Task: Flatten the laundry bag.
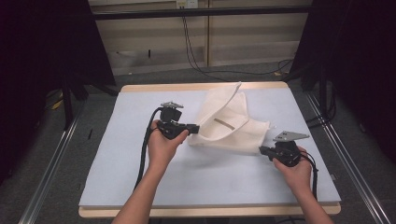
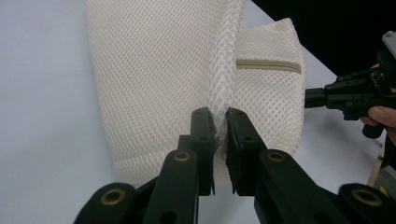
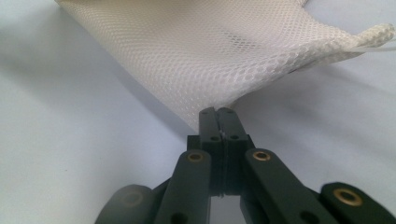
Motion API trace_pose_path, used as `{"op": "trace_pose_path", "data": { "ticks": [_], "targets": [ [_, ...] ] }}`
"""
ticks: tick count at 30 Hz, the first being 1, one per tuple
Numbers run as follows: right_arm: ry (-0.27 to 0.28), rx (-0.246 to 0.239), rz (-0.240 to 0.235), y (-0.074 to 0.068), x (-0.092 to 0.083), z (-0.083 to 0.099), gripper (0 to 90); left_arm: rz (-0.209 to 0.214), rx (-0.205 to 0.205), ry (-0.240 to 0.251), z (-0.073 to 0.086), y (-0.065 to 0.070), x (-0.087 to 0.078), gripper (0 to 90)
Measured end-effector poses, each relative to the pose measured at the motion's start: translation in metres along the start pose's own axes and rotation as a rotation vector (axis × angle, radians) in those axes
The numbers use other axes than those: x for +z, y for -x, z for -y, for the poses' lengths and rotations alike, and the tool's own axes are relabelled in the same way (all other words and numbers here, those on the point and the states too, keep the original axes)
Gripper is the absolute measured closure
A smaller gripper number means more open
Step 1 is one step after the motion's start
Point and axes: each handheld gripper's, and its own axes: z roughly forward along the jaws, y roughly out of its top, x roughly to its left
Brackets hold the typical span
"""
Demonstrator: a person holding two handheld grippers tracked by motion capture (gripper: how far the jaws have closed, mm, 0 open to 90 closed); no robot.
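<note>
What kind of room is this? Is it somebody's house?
Probably not a house: it looks like a lab or test room. A plain blue table stands between metal floor rails and black curtains, with cables on the floor. Two hand-held grippers pull at a mesh bag.

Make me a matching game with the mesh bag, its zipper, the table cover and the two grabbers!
Things:
1. mesh bag
2. zipper
3. table cover
4. left gripper and right gripper

Descriptions:
A. pale blue
B. tan strip
C. cream netting, partly lifted
D. black, fingers pinching the netting

Pairs: 1-C, 2-B, 3-A, 4-D
</note>
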Motion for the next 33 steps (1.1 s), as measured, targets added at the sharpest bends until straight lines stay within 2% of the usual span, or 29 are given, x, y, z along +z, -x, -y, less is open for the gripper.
{"op": "trace_pose_path", "data": {
  "ticks": [5, 6, 14, 21, 22, 33],
  "targets": [
    [-0.005, -0.003, 0.001, 0.0, 0.0, 0.0, 89.9, -0.015, -0.012, 0.007, 0.001, -0.006, -0.005, 82.3],
    [-0.006, -0.002, 0.001, 0.0, 0.0, 0.0, 89.9, -0.017, -0.024, 0.013, 0.002, -0.008, -0.007, 82.3],
    [-0.01, -0.007, 0.002, 0.001, 0.001, 0.0, 89.9, -0.039, -0.033, 0.009, 0.006, -0.018, -0.014, 82.3],
    [-0.01, -0.007, 0.003, 0.0, 0.001, 0.0, 89.8, -0.058, -0.065, 0.02, 0.013, -0.03, -0.018, 82.2],
    [-0.011, -0.007, 0.005, 0.0, 0.001, 0.0, 89.8, -0.07, -0.066, 0.016, 0.015, -0.035, -0.021, 82.3],
    [-0.01, -0.009, 0.01, -0.001, 0.001, -0.001, 89.8, -0.123, -0.114, 0.025, 0.02, -0.058, -0.03, 82.1]
  ]
}}
